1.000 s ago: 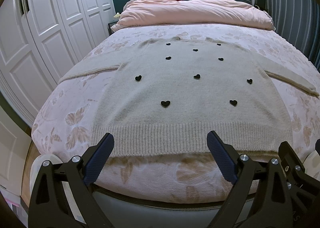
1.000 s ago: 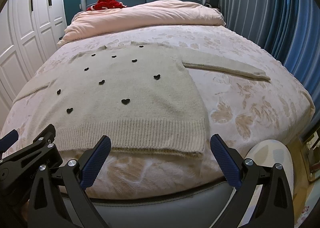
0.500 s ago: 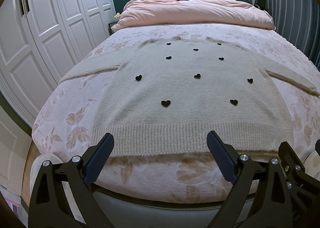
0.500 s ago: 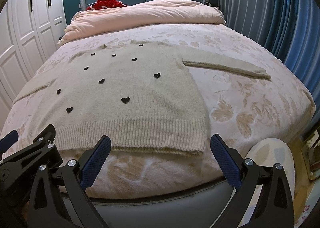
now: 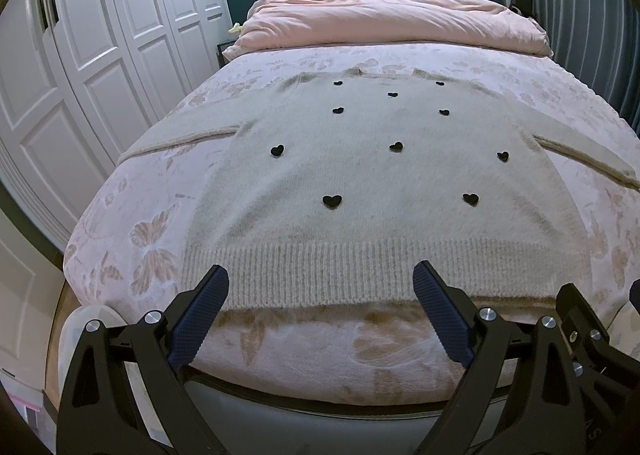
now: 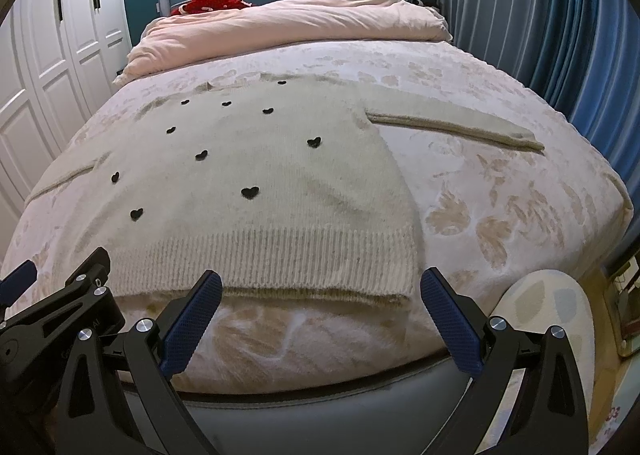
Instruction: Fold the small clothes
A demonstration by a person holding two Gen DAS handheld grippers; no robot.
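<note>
Nearest the cameras, the left tongs (image 5: 320, 287) hang with their blue pads spread wide and nothing between them, level with the foot edge of the bed (image 5: 132, 223). The right tongs (image 6: 320, 295) are spread the same way and hold nothing. Neither touches cloth, so the fold has not begun; this looks like the approach before the first grasp.

Just beyond the pads lies the sweater (image 5: 384, 183), flat and face up on the flowered bedspread. Its ribbed hem (image 5: 360, 267) runs along the bed's near edge, directly ahead of both tongs. The next move likely calls for each pair of tongs to come down on a hem corner or a side edge and pinch both knit layers cleanly, without catching the plush bedspread beneath.

The sweater is a pale cream knit, soft and fuzzy, scattered with small black hearts (image 5: 332, 200). The body lies smooth. Its right sleeve (image 6: 460, 127) stretches out sideways, well clear of the body. The left sleeve (image 5: 180, 139) reaches toward the wardrobe side, though its cuff is hard to make out. Farther on, the neckline points at a rolled pink duvet (image 5: 392, 21) by the headboard.
</note>
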